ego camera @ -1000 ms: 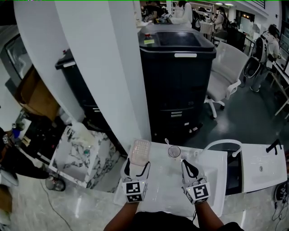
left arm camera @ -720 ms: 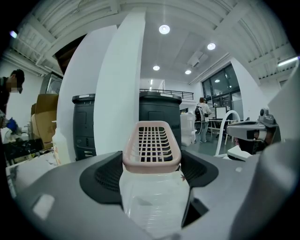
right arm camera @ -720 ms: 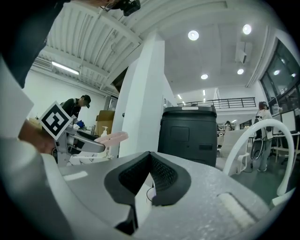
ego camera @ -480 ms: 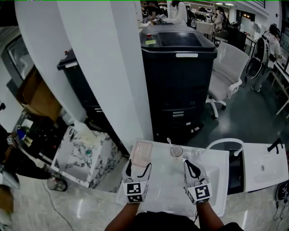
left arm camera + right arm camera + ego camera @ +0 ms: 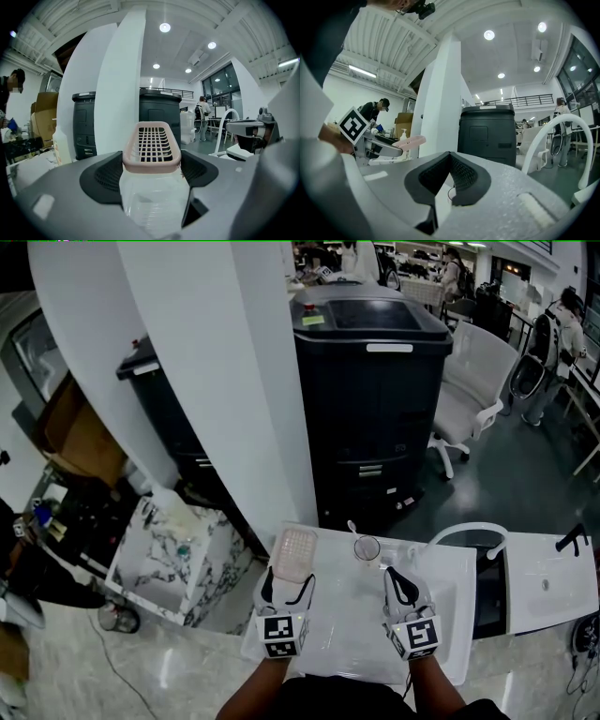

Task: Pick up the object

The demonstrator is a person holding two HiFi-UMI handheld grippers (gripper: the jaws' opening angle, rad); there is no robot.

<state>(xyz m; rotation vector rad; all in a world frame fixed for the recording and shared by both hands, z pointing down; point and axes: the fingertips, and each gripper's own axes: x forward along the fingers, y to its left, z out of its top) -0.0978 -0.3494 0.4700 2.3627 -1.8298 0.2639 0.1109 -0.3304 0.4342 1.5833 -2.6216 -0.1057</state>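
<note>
1. My left tongs (image 5: 285, 587) are closed on the near end of the pink basket (image 5: 292, 554), over the counter (image 5: 347, 624), at its left edge.
2. My right tongs (image 5: 401, 585), pressed together and empty, hover over the counter's right side.

Head view steeply downward; gripper views level, sharing black cabinet (image 5: 370, 381).

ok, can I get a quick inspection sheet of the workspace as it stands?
Surface: white table, glossy, mostly bare.
Job's things: pink basket, slotted, gripped at its near end.
Clutter: clear cup on the table beyond the right claw.
Grippers: left claw shut on the pink basket; right claw shut, empty.
Cables: thin cable on the floor at left.
Surroundings: white column, black bin, white chair, person far off.
</note>
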